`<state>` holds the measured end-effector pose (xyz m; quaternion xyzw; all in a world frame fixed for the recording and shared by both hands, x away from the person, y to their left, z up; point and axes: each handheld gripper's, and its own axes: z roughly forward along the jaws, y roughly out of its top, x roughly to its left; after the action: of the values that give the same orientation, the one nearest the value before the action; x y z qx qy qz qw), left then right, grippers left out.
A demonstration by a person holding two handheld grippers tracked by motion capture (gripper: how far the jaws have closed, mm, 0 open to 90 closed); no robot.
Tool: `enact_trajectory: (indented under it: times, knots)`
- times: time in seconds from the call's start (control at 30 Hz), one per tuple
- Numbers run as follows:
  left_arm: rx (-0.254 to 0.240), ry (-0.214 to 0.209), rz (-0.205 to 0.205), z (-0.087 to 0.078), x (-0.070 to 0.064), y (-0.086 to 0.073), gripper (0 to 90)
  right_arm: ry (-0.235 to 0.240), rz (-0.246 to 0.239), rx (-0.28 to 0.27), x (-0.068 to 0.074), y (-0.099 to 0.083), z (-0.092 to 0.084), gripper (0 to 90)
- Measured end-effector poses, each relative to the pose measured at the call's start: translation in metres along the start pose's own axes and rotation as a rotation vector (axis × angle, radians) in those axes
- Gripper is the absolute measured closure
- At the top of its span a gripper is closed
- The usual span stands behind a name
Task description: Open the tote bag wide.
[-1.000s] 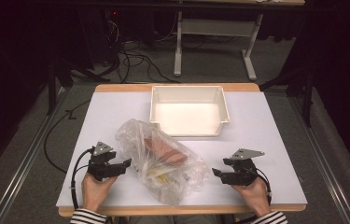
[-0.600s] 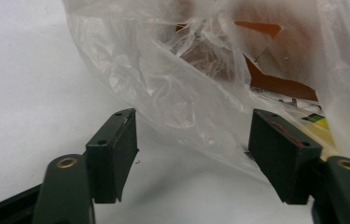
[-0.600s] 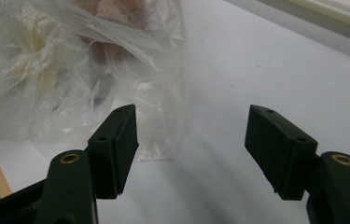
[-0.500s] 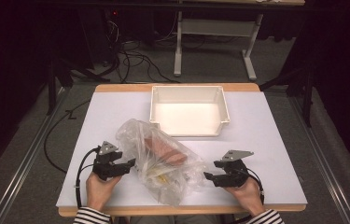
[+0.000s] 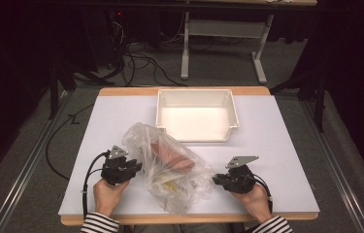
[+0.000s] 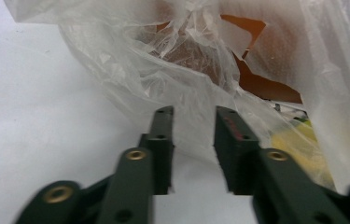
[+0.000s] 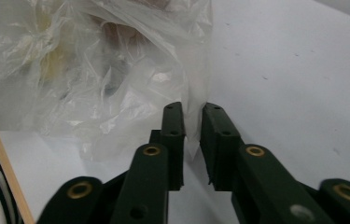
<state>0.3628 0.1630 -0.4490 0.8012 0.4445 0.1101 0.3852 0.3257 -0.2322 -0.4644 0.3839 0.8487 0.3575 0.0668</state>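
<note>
A crumpled clear plastic bag lies on the white table, with a reddish-brown item and something yellow inside. My left gripper is at the bag's left side. Its jaws have just been closing and stand a little apart, with bag film between the tips of the left gripper. My right gripper is at the bag's right edge. Its jaws have also just been closing, and the right gripper now pinches a thin fold of the bag.
An empty white bin stands behind the bag at the middle back of the table. The table's wooden front edge runs close by my hands. Cables and table legs sit on the dark floor beyond.
Both grippers have edged inward to the bag's sides. Their jaws have narrowed, the right pair onto the bag's edge. The bag itself has stayed put.
</note>
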Motion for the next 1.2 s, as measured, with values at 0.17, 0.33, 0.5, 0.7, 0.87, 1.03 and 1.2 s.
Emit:
enact_trajectory:
  times: [0.17, 0.33, 0.5, 0.7, 0.87, 1.03, 1.2]
  knots:
    - [0.016, -0.004, 0.029, 0.002, -0.002, 0.0, 89.9, 0.003, -0.006, -0.004, -0.002, -0.001, -0.002, 90.0]
    - [0.021, -0.013, 0.054, 0.001, -0.005, 0.0, 90.0, -0.001, 0.002, -0.007, -0.005, -0.002, -0.005, 90.0]
    - [0.018, -0.031, 0.066, -0.001, -0.007, -0.001, 90.0, -0.014, 0.003, -0.013, -0.007, -0.002, -0.008, 90.0]
    - [0.003, -0.03, 0.079, -0.004, -0.009, -0.001, 90.0, -0.037, 0.023, -0.007, -0.018, -0.001, -0.012, 90.0]
    - [-0.039, -0.021, 0.06, -0.01, -0.006, 0.002, 83.0, -0.054, 0.022, -0.002, -0.022, -0.001, -0.015, 90.0]
    - [-0.068, 0.025, 0.009, -0.013, -0.001, 0.005, 51.2, -0.068, 0.025, 0.005, -0.027, -0.004, -0.017, 90.0]
    - [-0.048, 0.034, -0.043, -0.008, 0.006, 0.008, 36.1, -0.082, 0.032, 0.013, -0.03, -0.005, -0.017, 90.0]
